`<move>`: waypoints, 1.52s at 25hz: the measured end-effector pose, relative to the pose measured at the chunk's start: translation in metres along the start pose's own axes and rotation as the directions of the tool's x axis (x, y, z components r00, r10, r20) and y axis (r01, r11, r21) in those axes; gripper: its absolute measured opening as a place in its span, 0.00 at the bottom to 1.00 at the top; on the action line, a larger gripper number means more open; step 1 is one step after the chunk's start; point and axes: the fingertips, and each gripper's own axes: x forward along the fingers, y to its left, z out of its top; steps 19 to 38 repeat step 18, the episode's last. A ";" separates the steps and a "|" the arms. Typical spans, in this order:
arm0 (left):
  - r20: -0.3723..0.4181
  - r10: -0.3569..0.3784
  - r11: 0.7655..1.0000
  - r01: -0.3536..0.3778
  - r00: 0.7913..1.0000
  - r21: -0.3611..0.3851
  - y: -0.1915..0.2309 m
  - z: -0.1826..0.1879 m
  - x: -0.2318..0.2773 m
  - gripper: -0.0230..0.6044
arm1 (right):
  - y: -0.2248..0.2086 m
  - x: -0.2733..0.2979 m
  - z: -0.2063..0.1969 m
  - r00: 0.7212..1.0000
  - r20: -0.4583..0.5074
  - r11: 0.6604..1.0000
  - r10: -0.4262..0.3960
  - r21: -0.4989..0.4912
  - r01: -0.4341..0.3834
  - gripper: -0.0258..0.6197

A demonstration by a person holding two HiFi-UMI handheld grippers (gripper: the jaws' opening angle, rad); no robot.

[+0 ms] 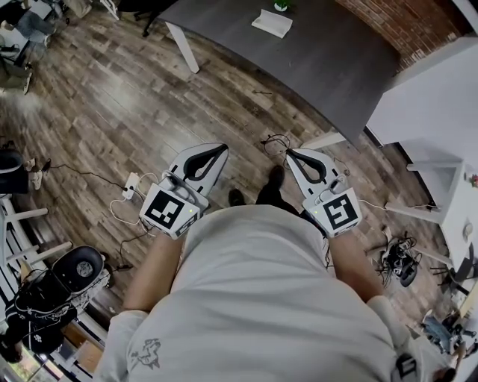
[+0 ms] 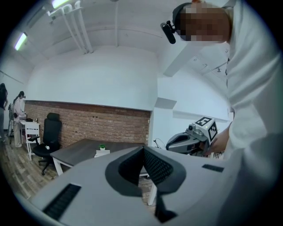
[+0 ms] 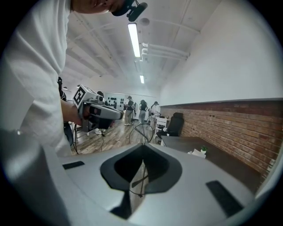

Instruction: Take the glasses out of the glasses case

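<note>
Over the wooden floor (image 1: 112,112), just ahead of our white shirt (image 1: 261,298), we hold both tools side by side, apart from each other and aimed toward a dark grey desk (image 1: 321,67). Our left tool (image 1: 222,149) is narrow. In the left gripper view its ribbed black pads (image 2: 157,167) meet at the tips and nothing sits between them. Our right tool (image 1: 293,155) is narrow too. The right gripper view shows its jaws drawn together, leaving only a thin slit, and nothing is gripped there.

On the desk, well apart from both tools, lies a flat white object (image 1: 272,22), just beside a small green plant (image 1: 281,5). We cannot tell from any view whether that white object is the glasses case, as it is too small to read. We can make out no glasses.

A red brick wall (image 1: 418,22) runs behind the desk, and a black office chair (image 2: 46,141) stands near the desk's end in the left gripper view. White furniture (image 1: 433,97) fills the right side of the head view. Loose cables and a power strip (image 1: 131,186) lie on the floor beside our left tool. Our dark shoes (image 1: 275,177) show between the two tools. Several people (image 3: 141,110) stand far off down the room in the right gripper view.
</note>
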 end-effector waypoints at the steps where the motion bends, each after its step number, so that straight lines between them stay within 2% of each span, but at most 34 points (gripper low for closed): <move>1: 0.002 0.000 1.000 0.000 1.000 -0.001 0.000 0.000 -0.002 0.05 | 0.001 0.000 0.001 1.000 0.002 1.000 -0.002 -0.001 0.002 0.06; 11: 0.012 0.004 1.000 -0.004 1.000 -0.007 0.003 -0.001 -0.013 0.05 | 0.011 0.005 0.005 1.000 0.003 1.000 -0.003 -0.008 0.003 0.06; 38: 0.007 0.000 1.000 0.000 1.000 -0.009 0.009 -0.002 -0.010 0.05 | 0.006 0.010 0.006 1.000 0.001 1.000 -0.010 -0.005 0.010 0.06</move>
